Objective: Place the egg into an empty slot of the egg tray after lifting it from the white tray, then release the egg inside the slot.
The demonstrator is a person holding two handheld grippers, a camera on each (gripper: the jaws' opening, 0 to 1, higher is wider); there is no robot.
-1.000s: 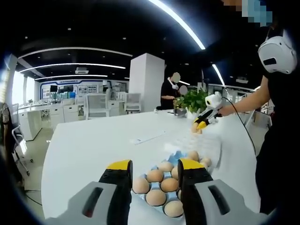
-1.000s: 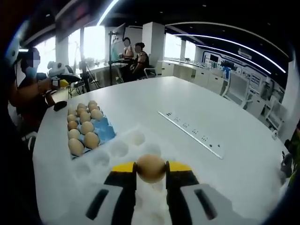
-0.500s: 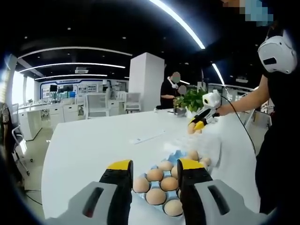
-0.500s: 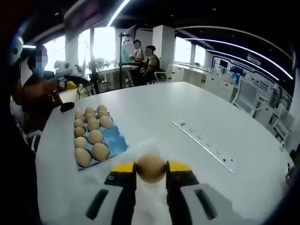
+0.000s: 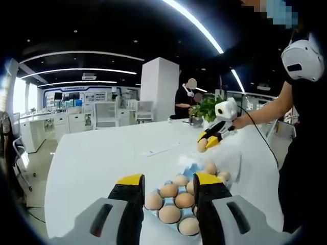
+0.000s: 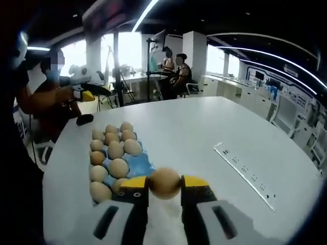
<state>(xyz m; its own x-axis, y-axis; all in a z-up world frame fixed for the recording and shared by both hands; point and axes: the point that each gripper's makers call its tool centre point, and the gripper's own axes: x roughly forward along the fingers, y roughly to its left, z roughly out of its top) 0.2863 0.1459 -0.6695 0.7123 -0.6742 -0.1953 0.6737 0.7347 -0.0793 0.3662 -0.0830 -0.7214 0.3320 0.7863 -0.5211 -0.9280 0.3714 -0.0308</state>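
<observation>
A white table fills an office-like room. The right gripper is clamped on the egg, held in the air over the near end of the blue egg tray, whose slots seem mostly filled. The left gripper hangs above the same tray, jaws apart with nothing between them. The white tray looks faint beyond.
</observation>
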